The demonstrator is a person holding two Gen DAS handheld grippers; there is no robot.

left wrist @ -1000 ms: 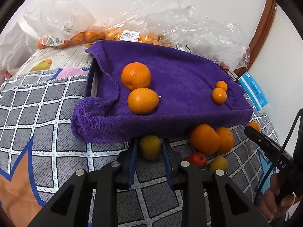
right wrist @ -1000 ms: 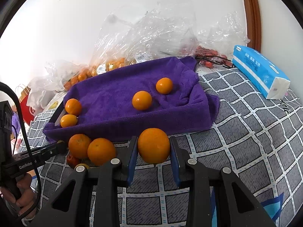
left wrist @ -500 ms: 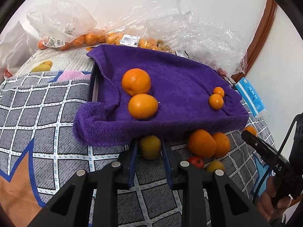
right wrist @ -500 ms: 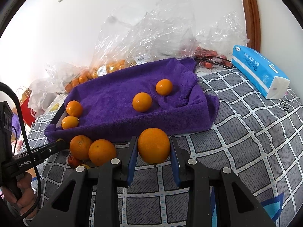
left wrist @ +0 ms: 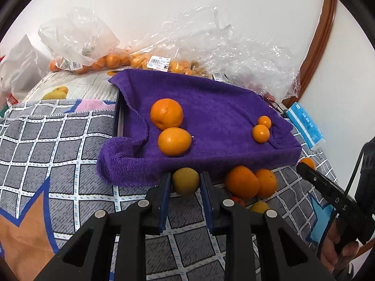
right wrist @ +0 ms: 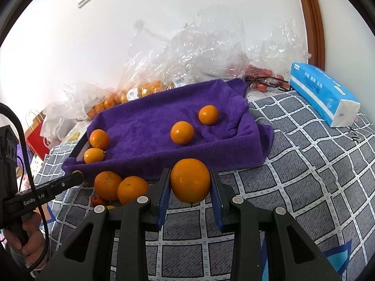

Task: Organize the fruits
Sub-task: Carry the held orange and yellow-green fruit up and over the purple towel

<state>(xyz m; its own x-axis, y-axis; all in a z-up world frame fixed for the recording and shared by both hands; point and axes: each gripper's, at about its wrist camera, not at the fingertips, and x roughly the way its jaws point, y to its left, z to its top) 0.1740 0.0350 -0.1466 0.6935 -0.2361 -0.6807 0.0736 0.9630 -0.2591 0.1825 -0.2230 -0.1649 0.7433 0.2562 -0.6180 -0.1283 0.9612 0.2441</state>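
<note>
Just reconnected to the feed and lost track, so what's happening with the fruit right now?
A person is sorting fruit with two handheld grippers. The left gripper is shut on a yellow-green fruit, and the right gripper is shut on a large orange, both just in front of the purple towel-lined tray. Four oranges already sit on the towel: two at its left end, two smaller ones at its right. Two more oranges, a small red fruit and a small yellow fruit wait on the checked cloth.

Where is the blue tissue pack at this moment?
In the right wrist view the blue tissue pack lies far right on the checked cloth, right of the purple towel, near the wooden frame.
</note>
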